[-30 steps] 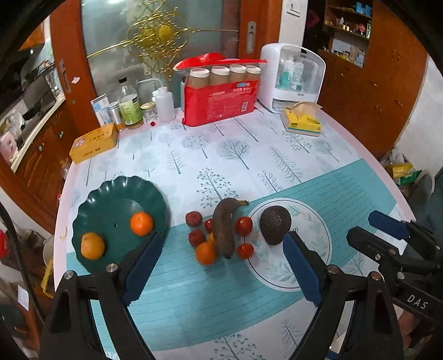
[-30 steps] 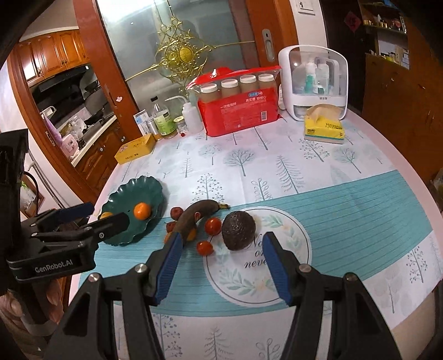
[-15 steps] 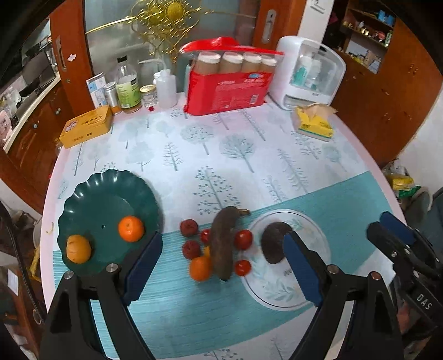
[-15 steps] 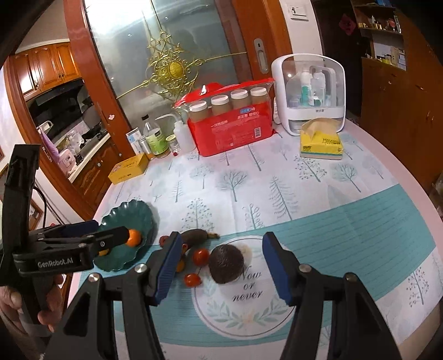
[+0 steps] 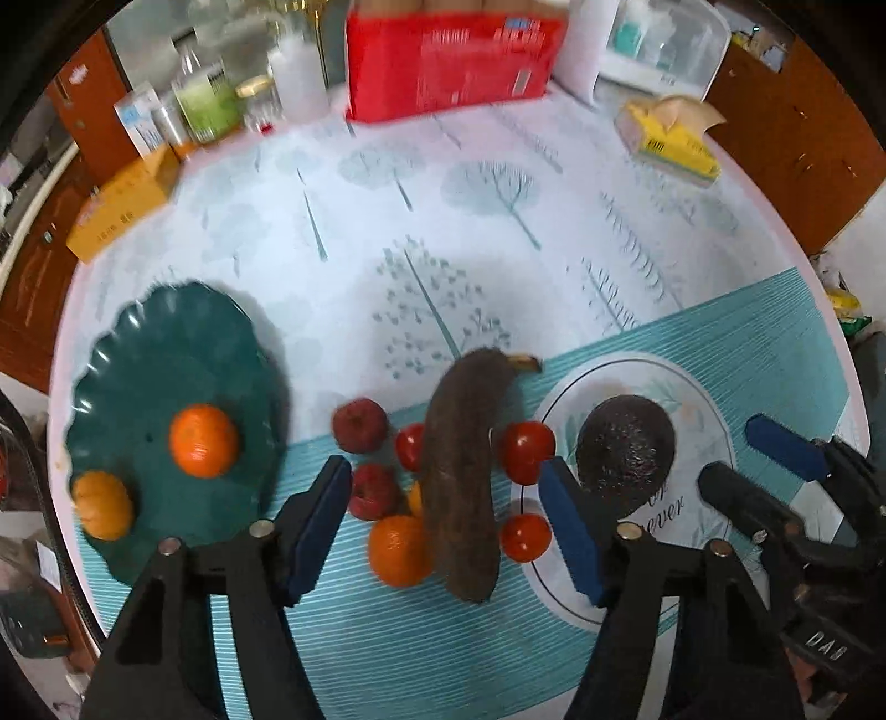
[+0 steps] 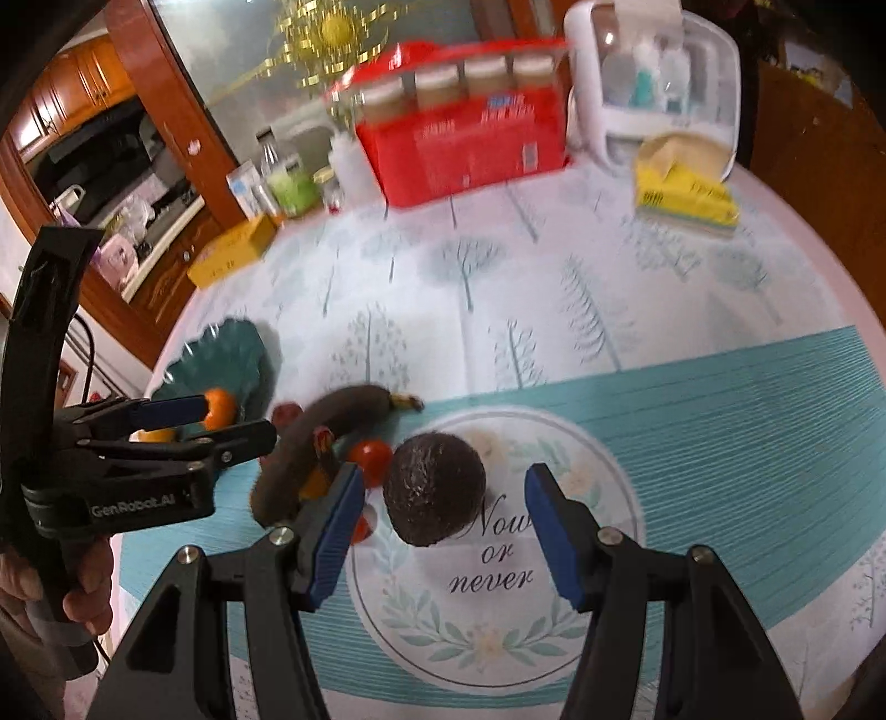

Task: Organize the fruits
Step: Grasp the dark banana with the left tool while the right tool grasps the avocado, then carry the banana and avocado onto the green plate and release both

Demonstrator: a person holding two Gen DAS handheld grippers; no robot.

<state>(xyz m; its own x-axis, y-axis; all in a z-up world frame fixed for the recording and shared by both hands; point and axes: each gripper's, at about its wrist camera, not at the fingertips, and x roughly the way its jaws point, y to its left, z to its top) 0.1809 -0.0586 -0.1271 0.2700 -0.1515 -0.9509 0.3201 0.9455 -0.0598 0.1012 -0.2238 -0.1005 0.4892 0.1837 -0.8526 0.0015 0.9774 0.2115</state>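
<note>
A dark overripe banana (image 5: 462, 476) lies on the tablecloth among small red fruits (image 5: 360, 425), tomatoes (image 5: 526, 443) and an orange (image 5: 397, 551). A dark avocado (image 5: 626, 450) sits to its right on the printed circle. A green plate (image 5: 183, 387) at left holds two oranges (image 5: 204, 440). My left gripper (image 5: 448, 523) is open above the banana pile. My right gripper (image 6: 443, 529) is open just above the avocado (image 6: 434, 487), which lies between its fingers. The left gripper also shows in the right wrist view (image 6: 183, 423).
A red box of jars (image 5: 448, 55), bottles (image 5: 207, 102), a white appliance (image 5: 653, 50), a yellow tissue pack (image 5: 673, 144) and a yellow box (image 5: 124, 205) stand along the far edge of the round table. The table edge (image 5: 830, 310) curves at right.
Both grippers have moved down and closer to the fruit. The left now frames the banana pile, the right the avocado. Both stay open.
</note>
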